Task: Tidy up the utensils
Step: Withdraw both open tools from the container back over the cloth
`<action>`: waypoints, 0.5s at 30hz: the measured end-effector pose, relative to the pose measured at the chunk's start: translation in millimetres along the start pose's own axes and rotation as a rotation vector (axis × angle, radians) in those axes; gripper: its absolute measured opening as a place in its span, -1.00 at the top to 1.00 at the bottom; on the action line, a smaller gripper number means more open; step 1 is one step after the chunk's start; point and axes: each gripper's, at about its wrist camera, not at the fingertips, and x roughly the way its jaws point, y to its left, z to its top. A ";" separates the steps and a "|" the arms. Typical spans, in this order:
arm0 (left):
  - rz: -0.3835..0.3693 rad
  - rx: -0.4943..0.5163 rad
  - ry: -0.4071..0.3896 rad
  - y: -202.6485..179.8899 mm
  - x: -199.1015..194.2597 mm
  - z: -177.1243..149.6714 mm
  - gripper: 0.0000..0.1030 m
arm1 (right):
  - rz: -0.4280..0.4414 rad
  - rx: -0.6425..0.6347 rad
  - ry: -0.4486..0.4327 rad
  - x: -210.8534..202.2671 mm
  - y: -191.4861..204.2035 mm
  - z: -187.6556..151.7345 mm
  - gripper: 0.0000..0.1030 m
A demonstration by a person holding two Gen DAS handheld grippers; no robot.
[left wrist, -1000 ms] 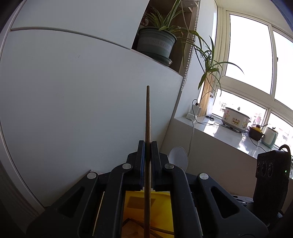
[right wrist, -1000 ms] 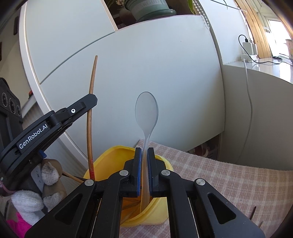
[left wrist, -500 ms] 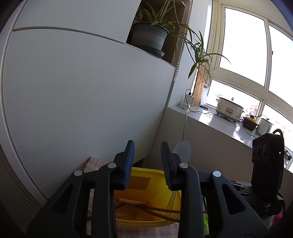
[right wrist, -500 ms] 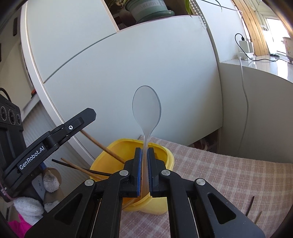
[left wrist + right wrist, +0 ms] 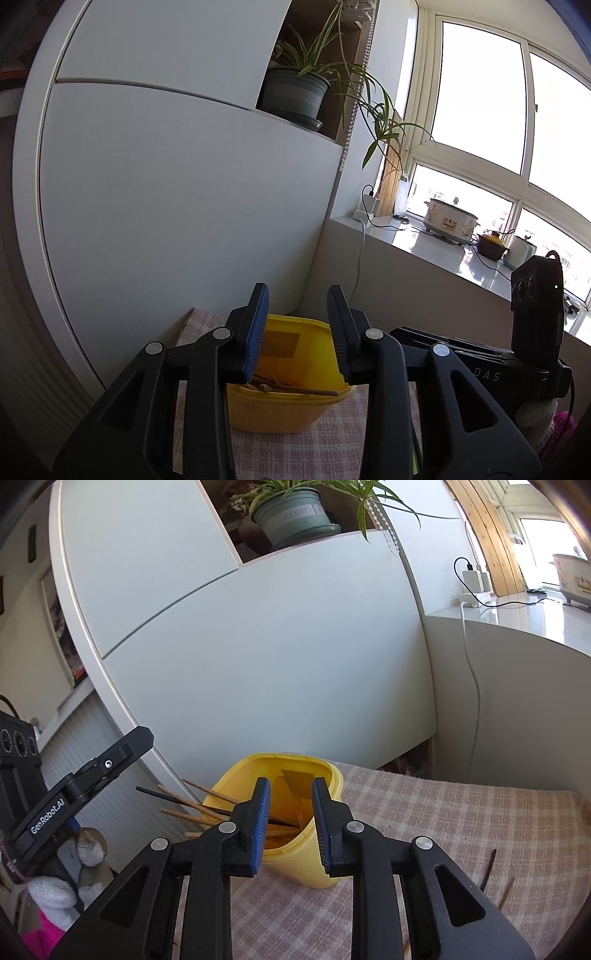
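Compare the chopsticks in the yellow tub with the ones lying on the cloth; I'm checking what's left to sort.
The chopsticks in the tub are many, leaning and poking out over its rim; the chopsticks on the cloth number two and lie flat. The first group sits left of the right gripper, the second to its right. Both groups are thin sticks, dark and tan.

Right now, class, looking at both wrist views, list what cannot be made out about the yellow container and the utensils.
- Container contents: the yellow container has its inside partly blocked by the open right hand-held gripper in the right wrist view, so the stick count is unclear.
- Left wrist view: the open left hand-held gripper covers most of the opening.
- Loose sticks on the checked cloth: thin, near the edge, type unclear.
- A clear spoon: cannot be made out.
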 end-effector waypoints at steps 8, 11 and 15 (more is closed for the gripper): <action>-0.031 0.030 0.047 -11.8 -20.5 -16.8 0.37 | -0.060 -0.023 -0.010 -32.4 4.9 -14.7 0.58; -0.044 0.051 0.068 -18.3 -24.3 -23.2 0.31 | -0.101 -0.040 -0.017 -45.3 4.9 -22.3 0.35; -0.063 0.063 0.091 -26.6 -27.1 -31.5 0.22 | -0.163 -0.047 -0.024 -60.4 -1.3 -31.9 0.18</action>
